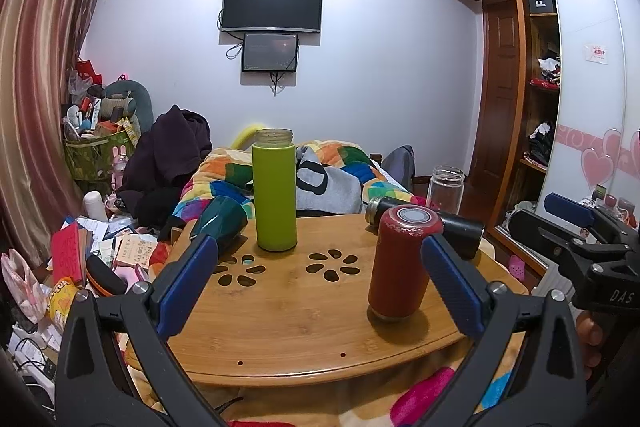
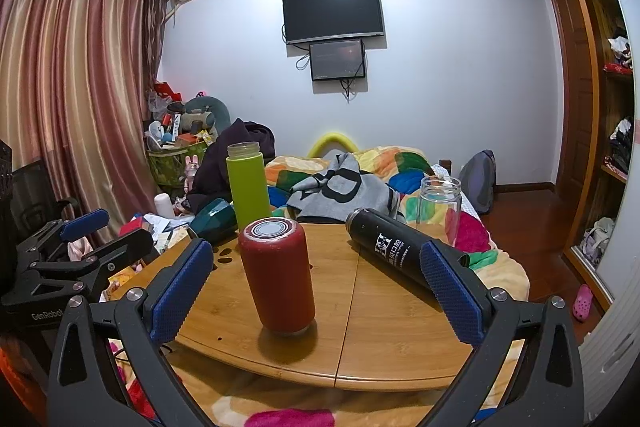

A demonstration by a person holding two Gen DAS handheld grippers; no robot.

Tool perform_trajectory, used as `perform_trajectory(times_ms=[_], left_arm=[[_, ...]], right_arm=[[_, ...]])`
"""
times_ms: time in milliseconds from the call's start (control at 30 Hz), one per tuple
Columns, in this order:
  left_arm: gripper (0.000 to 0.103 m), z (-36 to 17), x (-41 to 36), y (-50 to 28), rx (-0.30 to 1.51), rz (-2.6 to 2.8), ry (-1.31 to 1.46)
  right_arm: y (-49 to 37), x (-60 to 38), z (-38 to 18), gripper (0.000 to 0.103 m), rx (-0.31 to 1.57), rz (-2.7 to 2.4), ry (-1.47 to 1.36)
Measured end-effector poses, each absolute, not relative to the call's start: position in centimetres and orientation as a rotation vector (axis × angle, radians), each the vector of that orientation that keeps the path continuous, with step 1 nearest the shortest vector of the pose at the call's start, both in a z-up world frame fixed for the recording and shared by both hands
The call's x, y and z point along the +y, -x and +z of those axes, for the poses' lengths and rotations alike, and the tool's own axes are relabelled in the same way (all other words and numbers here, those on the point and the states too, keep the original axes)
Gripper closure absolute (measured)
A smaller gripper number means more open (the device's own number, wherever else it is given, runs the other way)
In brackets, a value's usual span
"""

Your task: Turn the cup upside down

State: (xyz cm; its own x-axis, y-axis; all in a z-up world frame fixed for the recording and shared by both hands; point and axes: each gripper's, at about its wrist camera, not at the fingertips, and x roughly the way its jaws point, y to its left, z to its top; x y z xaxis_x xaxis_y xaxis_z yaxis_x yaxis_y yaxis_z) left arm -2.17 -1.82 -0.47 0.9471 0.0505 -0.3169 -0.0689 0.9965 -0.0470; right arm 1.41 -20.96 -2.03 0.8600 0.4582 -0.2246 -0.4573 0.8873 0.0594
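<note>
A red cup (image 1: 400, 263) stands upside down on the small bamboo table (image 1: 288, 327), its base ring facing up. It also shows in the right wrist view (image 2: 280, 275), standing near the table's front. My left gripper (image 1: 316, 271) is open and empty, with the red cup just inside its right finger. My right gripper (image 2: 316, 283) is open and empty, its fingers wide on either side of the red cup and back from it. The right gripper also shows at the right edge of the left wrist view (image 1: 568, 223).
A tall green bottle (image 1: 275, 191) stands open at the table's back. A dark green cup (image 1: 218, 219) lies on its side at the left. A black flask (image 2: 400, 251) lies on its side at the right. A clear glass jar (image 2: 439, 207) stands behind it. Bedding surrounds the table.
</note>
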Motion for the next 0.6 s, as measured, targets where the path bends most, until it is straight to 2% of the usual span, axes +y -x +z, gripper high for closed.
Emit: perform_trajectory(times_ms=[600], left_arm=[[0.000, -0.30, -1.74, 2.18, 0.318, 0.058, 0.059]], right_arm=[[-1.66, -20.89, -1.82, 0.000, 0.235, 0.477, -0.005]])
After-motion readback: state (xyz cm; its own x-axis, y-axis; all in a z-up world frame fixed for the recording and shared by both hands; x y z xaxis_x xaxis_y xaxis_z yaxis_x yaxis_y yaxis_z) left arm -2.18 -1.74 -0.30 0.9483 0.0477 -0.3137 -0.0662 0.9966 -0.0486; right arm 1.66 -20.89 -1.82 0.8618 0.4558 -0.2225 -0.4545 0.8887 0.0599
